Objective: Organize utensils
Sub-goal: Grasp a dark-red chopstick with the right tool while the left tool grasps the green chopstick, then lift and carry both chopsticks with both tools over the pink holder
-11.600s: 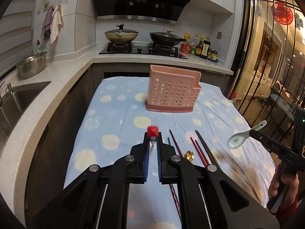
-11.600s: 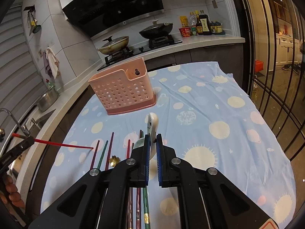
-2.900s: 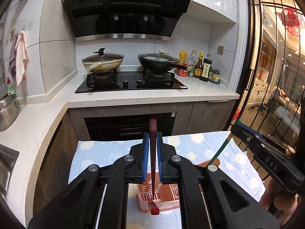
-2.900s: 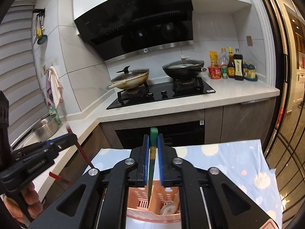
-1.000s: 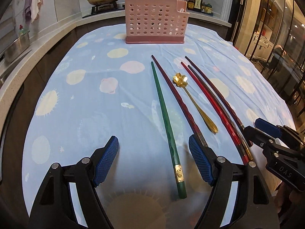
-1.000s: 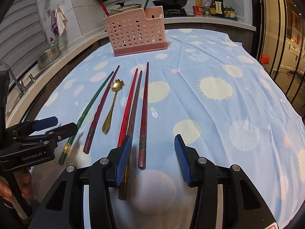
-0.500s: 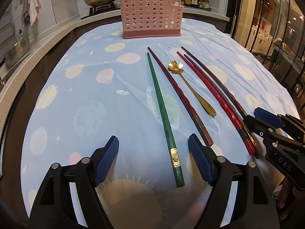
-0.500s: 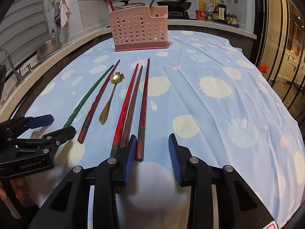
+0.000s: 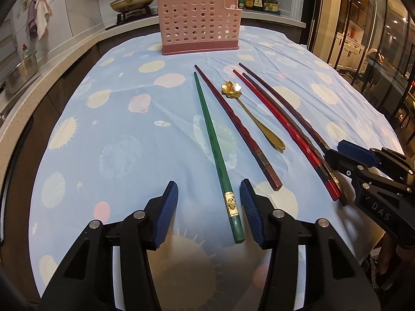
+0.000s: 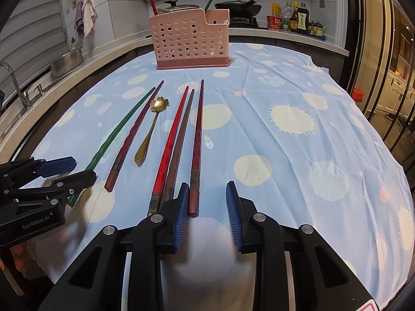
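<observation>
A pink perforated utensil holder (image 9: 198,24) (image 10: 190,40) stands at the far end of the table with a red and a green chopstick in it. On the cloth lie a green chopstick (image 9: 214,140) (image 10: 116,129), a dark red chopstick (image 9: 237,124) (image 10: 136,132), a gold flower spoon (image 9: 249,111) (image 10: 150,129) and three more chopsticks (image 9: 285,129) (image 10: 181,140). My left gripper (image 9: 208,202) is open, low over the green chopstick's thick end, which lies between the fingers. My right gripper (image 10: 205,202) is open around the end of the rightmost dark red chopstick (image 10: 197,140).
The table has a blue cloth with sun and planet prints (image 10: 285,142). A counter with a sink and a steel pot (image 10: 67,61) runs along the left. A stove with pans and sauce bottles (image 10: 295,19) is behind the holder.
Both grippers have moved forward and lower toward the chopstick ends. The right gripper's fingers have narrowed slightly. Earlier, both grippers put chopsticks into the holder.
</observation>
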